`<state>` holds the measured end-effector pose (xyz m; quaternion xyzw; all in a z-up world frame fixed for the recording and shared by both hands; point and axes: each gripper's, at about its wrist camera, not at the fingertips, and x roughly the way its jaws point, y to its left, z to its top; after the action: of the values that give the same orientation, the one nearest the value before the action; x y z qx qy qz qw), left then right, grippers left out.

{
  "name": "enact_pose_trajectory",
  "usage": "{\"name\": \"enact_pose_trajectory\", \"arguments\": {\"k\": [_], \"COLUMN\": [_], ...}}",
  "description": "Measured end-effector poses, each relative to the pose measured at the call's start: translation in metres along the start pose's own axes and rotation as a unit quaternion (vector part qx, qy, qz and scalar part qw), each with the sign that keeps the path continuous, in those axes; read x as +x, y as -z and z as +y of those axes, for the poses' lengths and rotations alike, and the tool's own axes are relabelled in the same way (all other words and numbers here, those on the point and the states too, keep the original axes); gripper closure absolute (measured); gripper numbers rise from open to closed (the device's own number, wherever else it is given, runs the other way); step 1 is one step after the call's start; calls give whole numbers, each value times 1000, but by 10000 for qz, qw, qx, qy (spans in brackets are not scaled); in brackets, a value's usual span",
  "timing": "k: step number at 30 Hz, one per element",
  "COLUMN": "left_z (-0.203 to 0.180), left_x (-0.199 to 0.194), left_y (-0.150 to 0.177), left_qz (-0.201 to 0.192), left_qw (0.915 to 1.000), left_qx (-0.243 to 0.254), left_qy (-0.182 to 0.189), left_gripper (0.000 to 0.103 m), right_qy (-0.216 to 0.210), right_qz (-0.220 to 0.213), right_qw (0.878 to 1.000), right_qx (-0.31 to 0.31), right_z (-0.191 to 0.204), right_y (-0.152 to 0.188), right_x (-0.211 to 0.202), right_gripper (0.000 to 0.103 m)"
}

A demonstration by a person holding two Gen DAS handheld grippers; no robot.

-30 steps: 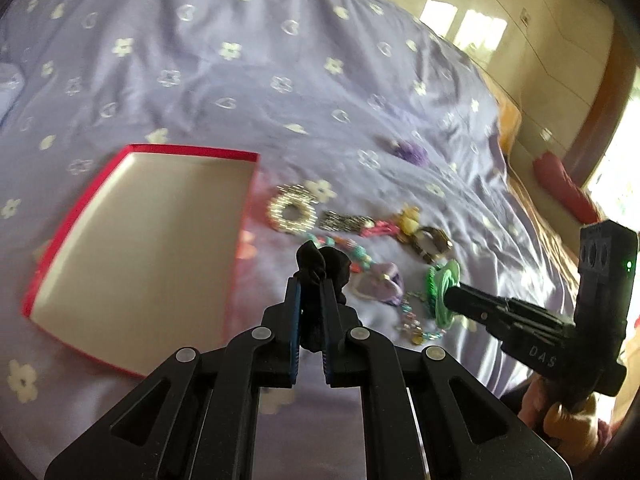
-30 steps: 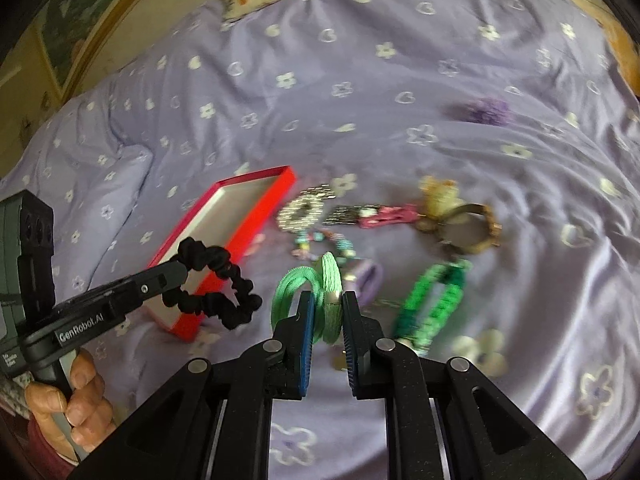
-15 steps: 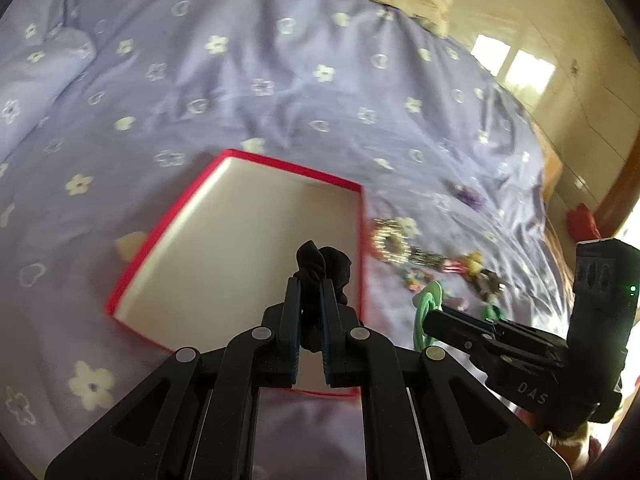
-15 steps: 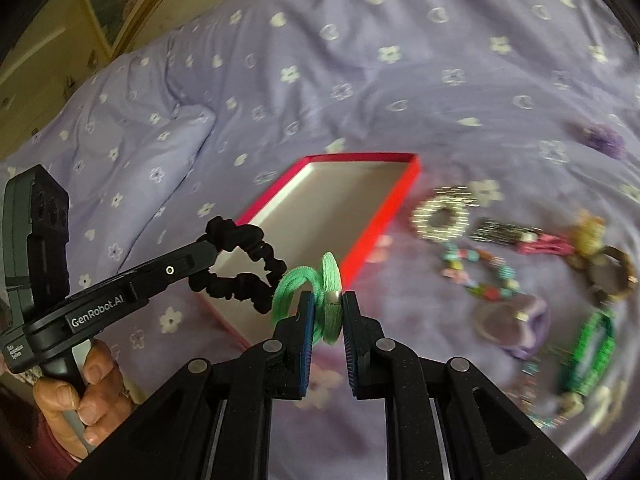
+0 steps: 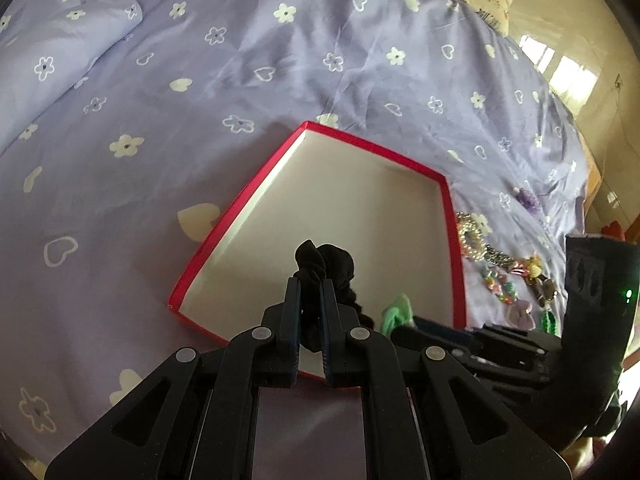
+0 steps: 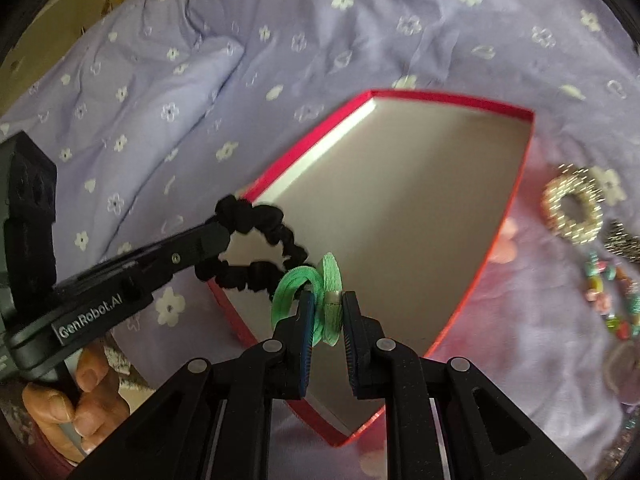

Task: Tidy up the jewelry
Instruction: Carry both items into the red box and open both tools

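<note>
Red-rimmed box [image 6: 448, 98], black scrunchie [image 6: 256, 216], green band [image 6: 316, 280], flowered lilac bedspread [image 5: 240, 60].

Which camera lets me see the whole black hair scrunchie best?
The right wrist view: the black scrunchie shows as a full loop hanging from the left gripper over the red box. In the left wrist view it is only a bunched lump between the fingers.

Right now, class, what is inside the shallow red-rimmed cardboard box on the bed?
The red-rimmed box shows only bare pale floor. Its near part is hidden behind the black fabric scrunchie and green cord loop.

Ruched cloth scrunchie [image 6: 260, 240], matt red-edged box [image 5: 360, 216]
</note>
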<state>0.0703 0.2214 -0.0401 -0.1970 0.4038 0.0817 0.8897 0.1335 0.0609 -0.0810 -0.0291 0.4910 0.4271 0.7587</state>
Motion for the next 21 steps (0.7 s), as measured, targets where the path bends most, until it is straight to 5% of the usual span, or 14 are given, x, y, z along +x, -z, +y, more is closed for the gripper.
{"name": "enact_pose_trajectory", "arguments": {"k": [12, 21], "left_z": [2, -9], "left_x": [21, 29], "left_y": [8, 25], "left_qz": [410, 743], "left_qw": [9991, 9967], "left_qx": [54, 277], "left_qy": [-85, -143], "left_gripper": [96, 94], "right_qy": [527, 445], "right_qz": [381, 352], "right_qw": [9968, 9970], "right_qx": [-466, -519], "right_z": [-18, -22], "right_y": [12, 14], "right_x": [-12, -20], "right_gripper": [90, 85]}}
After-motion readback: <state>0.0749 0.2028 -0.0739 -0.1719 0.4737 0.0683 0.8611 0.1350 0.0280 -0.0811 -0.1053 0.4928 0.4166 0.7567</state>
